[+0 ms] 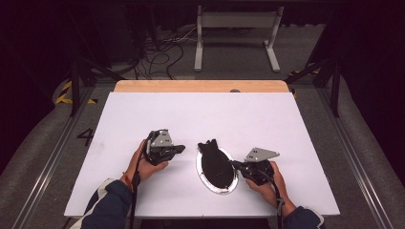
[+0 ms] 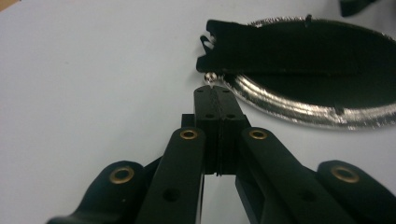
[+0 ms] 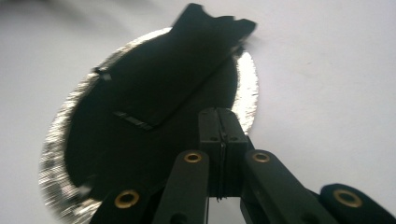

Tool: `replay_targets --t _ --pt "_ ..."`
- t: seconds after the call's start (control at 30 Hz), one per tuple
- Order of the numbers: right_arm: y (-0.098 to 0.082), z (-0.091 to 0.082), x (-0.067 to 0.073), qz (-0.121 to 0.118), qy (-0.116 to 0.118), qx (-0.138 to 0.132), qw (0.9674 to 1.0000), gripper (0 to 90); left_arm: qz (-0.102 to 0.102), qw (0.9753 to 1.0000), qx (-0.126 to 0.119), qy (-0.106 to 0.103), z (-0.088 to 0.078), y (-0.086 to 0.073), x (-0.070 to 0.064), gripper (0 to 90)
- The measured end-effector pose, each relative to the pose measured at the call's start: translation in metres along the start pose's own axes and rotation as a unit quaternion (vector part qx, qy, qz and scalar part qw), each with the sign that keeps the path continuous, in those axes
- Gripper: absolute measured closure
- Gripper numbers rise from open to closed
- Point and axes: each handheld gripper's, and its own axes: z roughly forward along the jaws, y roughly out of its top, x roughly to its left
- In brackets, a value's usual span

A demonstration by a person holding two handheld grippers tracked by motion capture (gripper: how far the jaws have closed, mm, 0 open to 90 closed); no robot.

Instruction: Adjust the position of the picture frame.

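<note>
An oval dish with a silver rim (image 1: 233, 183) and a dark inside lies on the white table (image 1: 200, 114), near its front. A flat black piece with a notched end (image 1: 210, 151) lies along the dish and sticks out over its far rim. My left gripper (image 1: 181, 149) is shut and empty, just left of the notched end. In the left gripper view its tips (image 2: 213, 91) stop short of the black piece (image 2: 280, 46) and the rim (image 2: 289, 109). My right gripper (image 1: 235, 165), also shut and empty, is at the dish's right rim. Its tips (image 3: 219, 114) hover over the dish's inside beside the black piece (image 3: 182, 70).
A wooden strip (image 1: 200, 86) runs along the table's far edge. Beyond it on the floor stand a white metal frame (image 1: 236, 33) and loose cables (image 1: 157, 52). The person's sleeves come in over the front edge.
</note>
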Motion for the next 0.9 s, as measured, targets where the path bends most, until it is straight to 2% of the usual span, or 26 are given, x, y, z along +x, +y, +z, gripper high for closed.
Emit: replay_targets --t 0.03,0.07,0.1,0.17,0.2,0.27,0.3,0.4,0.57,0.67,0.73,0.8,0.9 --pt "-0.001 -0.002 0.003 0.0 0.005 0.0 1.0 90.0 -0.001 1.0 0.001 -0.001 0.004 0.003 0.001 90.0" --pt "-0.003 -0.005 0.013 -0.001 0.022 0.001 0.9998 90.0 -0.004 1.0 0.0 -0.006 0.012 0.009 0.003 90.0" --pt "-0.003 -0.005 0.013 -0.001 0.022 0.001 0.9998 90.0 -0.004 1.0 0.0 -0.006 0.012 0.009 0.003 90.0" --pt "-0.005 -0.007 0.024 -0.01 0.038 0.005 0.9992 90.0 -0.008 0.9999 -0.003 -0.009 0.02 0.016 0.004 90.0" --pt "-0.007 -0.007 0.033 -0.014 0.052 0.008 0.9985 90.0 -0.006 0.9999 0.001 -0.012 0.03 0.023 0.005 90.0" --pt "-0.008 -0.008 0.037 -0.016 0.06 0.01 0.998 90.0 -0.01 0.9999 -0.001 -0.012 0.035 0.026 0.006 90.0" --pt "-0.01 -0.008 0.044 -0.023 0.071 0.012 0.9972 90.0 -0.011 0.9999 0.009 -0.01 0.045 0.032 0.007 90.0" --pt "-0.01 -0.007 0.05 -0.034 0.08 0.015 0.9961 90.0 -0.012 0.9998 0.009 -0.009 0.053 0.038 0.009 90.0" --pt "-0.01 -0.001 0.061 -0.052 0.094 0.024 0.9939 90.0 -0.004 0.9988 0.049 -0.007 0.077 0.046 0.011 90.0" --pt "-0.011 0.006 0.069 -0.065 0.101 0.036 0.9921 90.0 0.0 0.9984 0.057 0.0 0.086 0.049 0.01 90.0" --pt "-0.011 0.009 0.073 -0.074 0.1 0.037 0.9916 90.0 0.008 0.9973 0.073 0.004 0.091 0.048 0.008 89.9" --pt "-0.01 0.009 0.074 -0.079 0.098 0.037 0.9913 90.0 0.007 0.9967 0.081 0.007 0.094 0.047 0.008 89.9" --pt "-0.01 0.01 0.074 -0.076 0.087 0.037 0.9926 90.0 0.002 0.9968 0.08 0.005 0.095 0.047 0.008 89.9"
